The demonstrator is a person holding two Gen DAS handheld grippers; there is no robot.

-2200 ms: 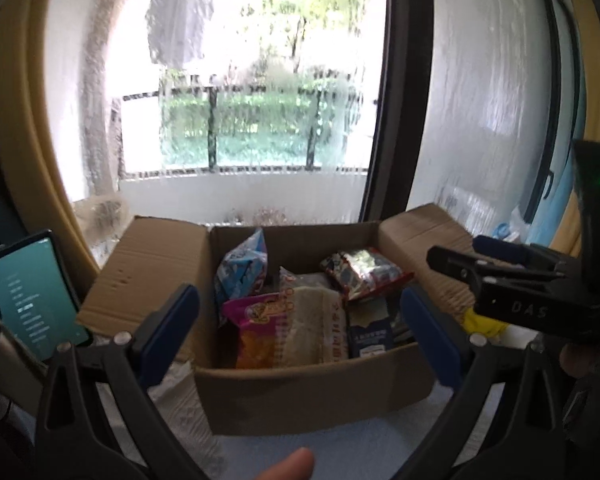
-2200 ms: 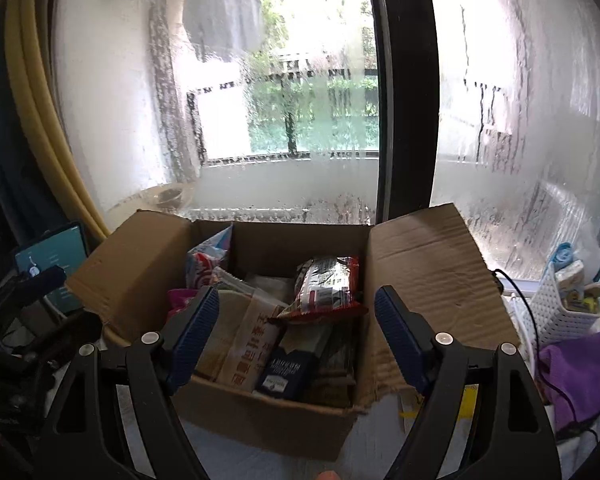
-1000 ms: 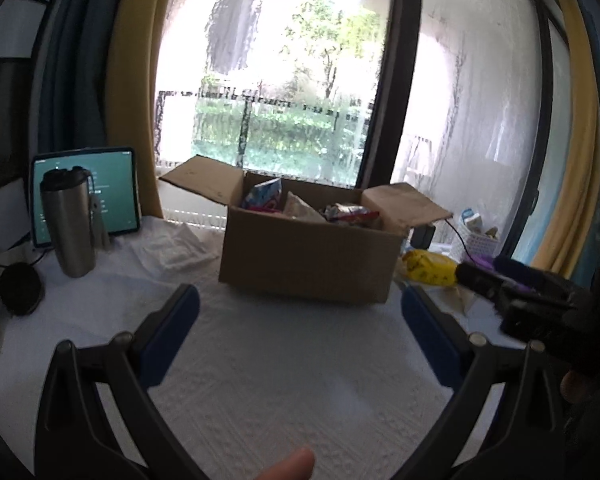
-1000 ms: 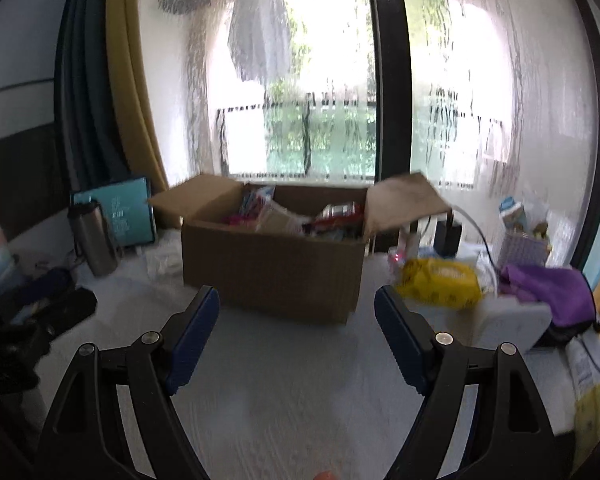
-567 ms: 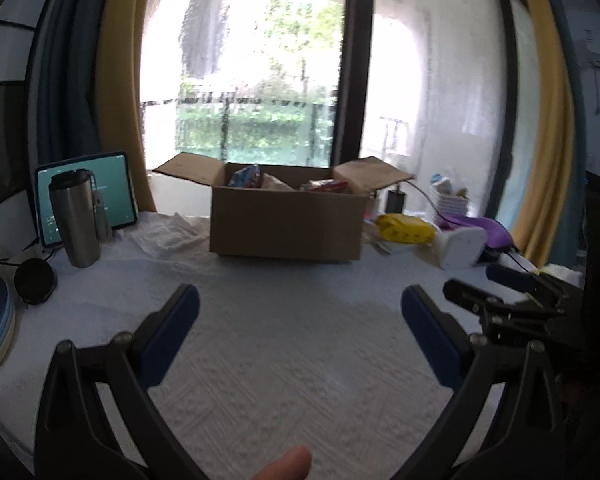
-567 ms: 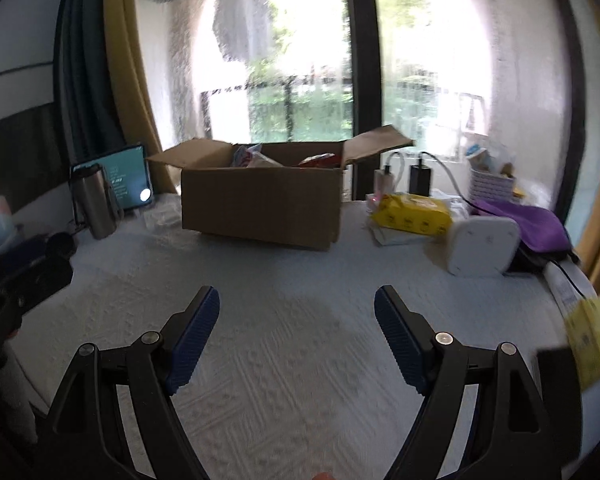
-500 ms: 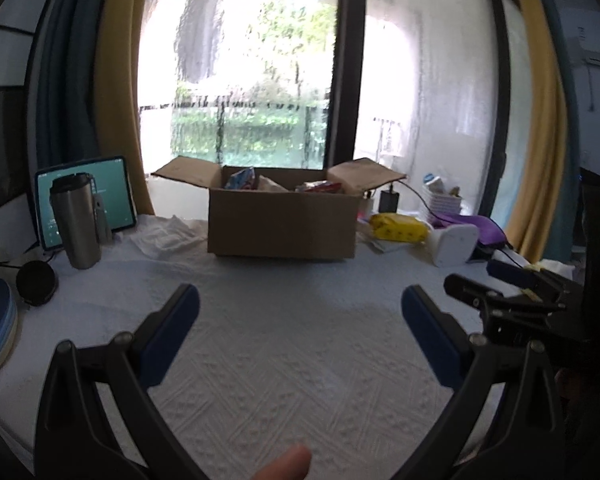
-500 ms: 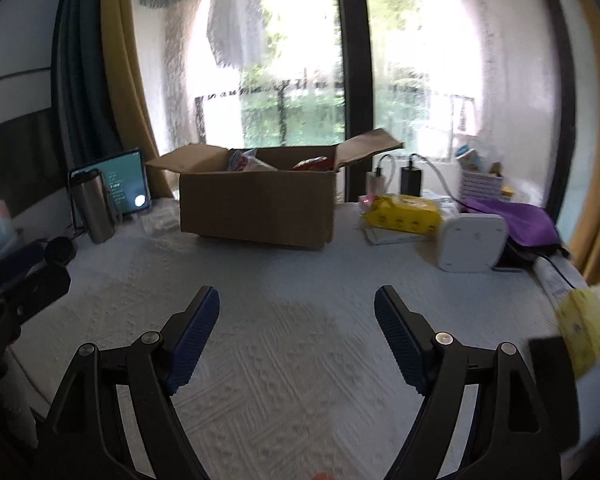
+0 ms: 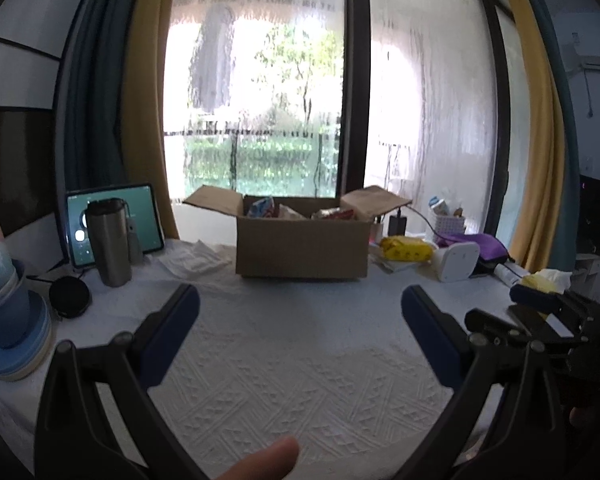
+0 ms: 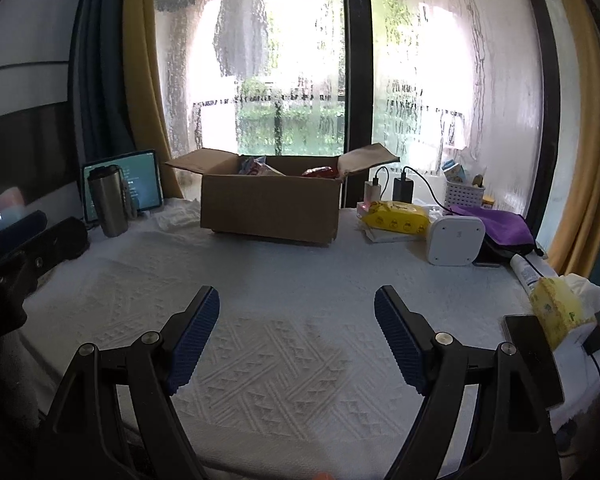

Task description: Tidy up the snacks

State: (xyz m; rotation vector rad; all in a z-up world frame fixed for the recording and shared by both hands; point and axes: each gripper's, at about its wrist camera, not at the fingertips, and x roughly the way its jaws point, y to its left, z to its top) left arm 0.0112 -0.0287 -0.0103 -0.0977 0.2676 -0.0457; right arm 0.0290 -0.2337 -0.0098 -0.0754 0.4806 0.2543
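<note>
1. Change: both grippers have pulled well back from the open brown cardboard box [image 9: 302,246]. 2.2 s ago both cams were right over the snack packets; now the box sits at the far side of the white textured tablecloth [image 9: 300,344], near the window, w/ bare cloth between it & the pads.
2. Meaning (my read): packets look stowed, no loose snacks on the cloth, so task is prob. done or at a pause. Retreat, not an approach.
3. Left gripper [image 9: 300,320]: blue pads spread wide, nothing between them.
4. Right gripper [image 10: 296,330]: same, jaws wide apart & empty, above the cloth.
5. Snacks: a blue-white bag [image 9: 261,205] & a red packet [image 9: 334,213] poke above the box rim; flaps up.
6. Left cam only, L→R: stack of blue plastic bowls [image 9: 4,312], round black puck [image 9: 69,296], a fingertip at bottom edge, right gripper at far right.
7. Both cams: steel travel mug [image 9: 108,242] in front of a tablet w/ green screen [image 9: 114,222], left of the box.
8. Right cam only, L→R: white charger & black power bank w/ cables behind the yellow wipes pack [image 10: 396,216], white basket [image 10: 464,194], yellow tissue pack [image 10: 560,308], dark phone [image 10: 534,360].
</note>
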